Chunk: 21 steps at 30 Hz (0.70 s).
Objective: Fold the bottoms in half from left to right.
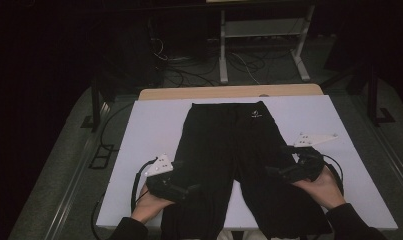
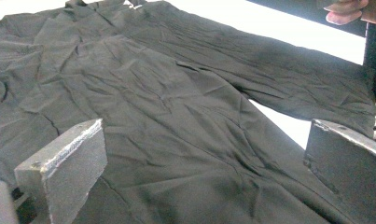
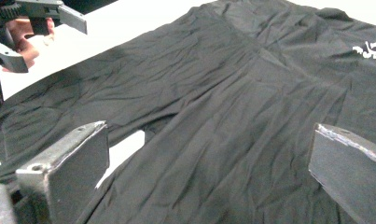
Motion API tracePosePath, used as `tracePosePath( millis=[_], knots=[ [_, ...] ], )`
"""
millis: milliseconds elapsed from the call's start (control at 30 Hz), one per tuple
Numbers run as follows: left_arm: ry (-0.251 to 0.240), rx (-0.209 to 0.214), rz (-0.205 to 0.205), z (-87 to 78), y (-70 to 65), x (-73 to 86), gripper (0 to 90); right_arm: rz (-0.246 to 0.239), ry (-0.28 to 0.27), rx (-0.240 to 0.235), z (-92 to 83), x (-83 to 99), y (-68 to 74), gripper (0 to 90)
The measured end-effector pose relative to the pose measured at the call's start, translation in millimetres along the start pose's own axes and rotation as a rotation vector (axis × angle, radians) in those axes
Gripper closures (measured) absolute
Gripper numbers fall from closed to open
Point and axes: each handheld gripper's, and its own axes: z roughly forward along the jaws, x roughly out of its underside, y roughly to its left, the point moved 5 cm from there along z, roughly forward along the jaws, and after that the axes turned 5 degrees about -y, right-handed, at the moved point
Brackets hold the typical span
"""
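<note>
A pair of black trousers (image 1: 229, 150) lies flat on the white table (image 1: 149, 130), waistband at the far end with a small white logo (image 1: 255, 115), legs running toward me and over the near edge. My left gripper (image 1: 193, 189) hovers over the left leg (image 2: 167, 116), jaws wide open with nothing between them. My right gripper (image 1: 273, 171) hovers over the right leg (image 3: 223, 140), also open and empty. In the right gripper view the logo (image 3: 371, 49) sits at the far right, and the other gripper (image 3: 41, 28) shows at top left.
The table's far edge is a wooden strip (image 1: 229, 92). Beyond it, a white metal frame (image 1: 261, 45) and tangled cables (image 1: 189, 65) lie on the dark floor. Bare white tabletop flanks the trousers on both sides (image 1: 349, 165).
</note>
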Motion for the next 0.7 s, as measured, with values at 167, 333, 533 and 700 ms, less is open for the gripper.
tracePosePath(
  millis=[167, 333, 533, 700],
  knots=[
    [-0.005, -0.005, -0.004, -0.5, 0.2, -0.3, 0.0, -0.006, -0.005, -0.006, 3.0, -7.9, 0.9, 0.0],
    [0.003, 0.001, 0.0, 0.2, 0.1, 0.5, 0.0, -0.018, -0.006, -0.013, 9.0, -17.9, 1.3, 0.0],
    [0.003, 0.003, 0.0, -0.2, 0.0, 0.7, 0.0, -0.022, 0.002, -0.015, 19.9, -26.4, 0.3, 0.0],
    [0.006, 0.007, -0.001, 0.2, -0.4, 1.0, 0.0, -0.02, 0.001, -0.014, 26.5, -32.8, -2.0, 0.0]
  ],
)
